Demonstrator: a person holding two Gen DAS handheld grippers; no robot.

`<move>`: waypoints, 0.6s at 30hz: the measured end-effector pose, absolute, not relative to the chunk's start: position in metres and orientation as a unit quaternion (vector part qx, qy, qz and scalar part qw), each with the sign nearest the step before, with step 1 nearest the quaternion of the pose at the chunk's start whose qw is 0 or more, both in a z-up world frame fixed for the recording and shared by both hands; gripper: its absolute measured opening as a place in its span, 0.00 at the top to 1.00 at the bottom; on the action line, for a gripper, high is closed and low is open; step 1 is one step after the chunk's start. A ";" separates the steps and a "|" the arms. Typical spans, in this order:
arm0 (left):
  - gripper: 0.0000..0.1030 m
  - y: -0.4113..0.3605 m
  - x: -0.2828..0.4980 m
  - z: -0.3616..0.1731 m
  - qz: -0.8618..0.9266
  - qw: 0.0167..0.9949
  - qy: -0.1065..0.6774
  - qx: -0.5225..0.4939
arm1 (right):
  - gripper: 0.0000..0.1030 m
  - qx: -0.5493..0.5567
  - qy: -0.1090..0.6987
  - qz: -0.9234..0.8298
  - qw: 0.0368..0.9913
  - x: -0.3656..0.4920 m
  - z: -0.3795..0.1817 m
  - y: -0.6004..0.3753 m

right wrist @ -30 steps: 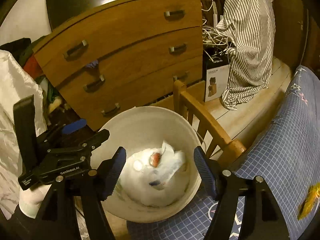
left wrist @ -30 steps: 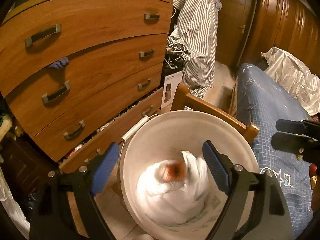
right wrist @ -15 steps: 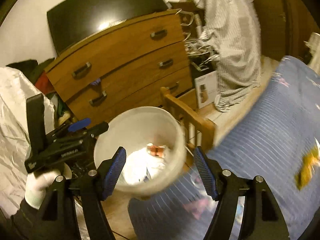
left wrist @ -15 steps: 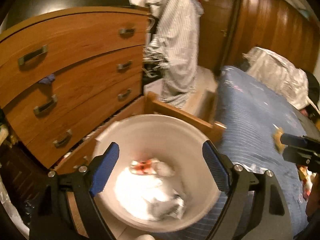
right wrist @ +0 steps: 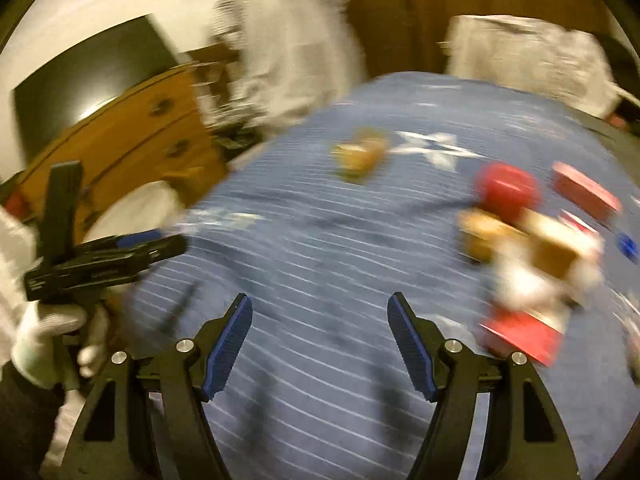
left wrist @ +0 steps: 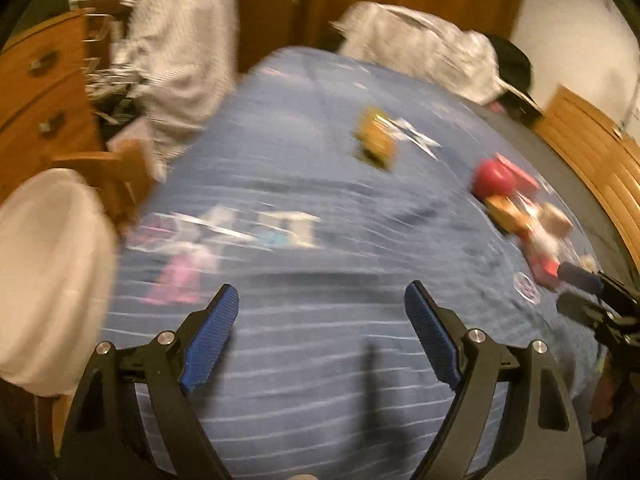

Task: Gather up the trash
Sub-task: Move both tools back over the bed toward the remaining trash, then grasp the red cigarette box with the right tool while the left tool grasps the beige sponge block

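While both views blur, we see the left gripper and right gripper spread wide and empty above the blue bedspread; trash clusters near its right edge, a yellow wrapper mid-bed, the white bin off its left edge.

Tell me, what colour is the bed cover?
Blue with thin white stripes; the bed cover shows best in the left wrist view.

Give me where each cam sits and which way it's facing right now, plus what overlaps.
Left wrist: on the left gripper, angled down over the blue bedspread; own open jaws show, right gripper at right edge, white bucket at left.
Right wrist: on the right gripper, same downward look; own open jaws, white-gloved hand with the left gripper at left.
Shared: bedspread, yellow wrapper, red trash cluster, bucket, dresser.
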State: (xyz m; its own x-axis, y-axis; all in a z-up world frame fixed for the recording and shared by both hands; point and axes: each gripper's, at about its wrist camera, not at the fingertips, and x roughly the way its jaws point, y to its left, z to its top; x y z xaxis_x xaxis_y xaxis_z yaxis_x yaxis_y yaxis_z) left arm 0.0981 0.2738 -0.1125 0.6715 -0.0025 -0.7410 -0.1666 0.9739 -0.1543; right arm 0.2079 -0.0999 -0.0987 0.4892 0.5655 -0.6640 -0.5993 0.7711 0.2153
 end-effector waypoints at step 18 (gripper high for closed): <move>0.21 0.174 0.151 -0.137 -0.022 0.895 0.437 -0.085 | 0.29 0.041 0.427 0.202 0.880 0.294 -0.162 -0.152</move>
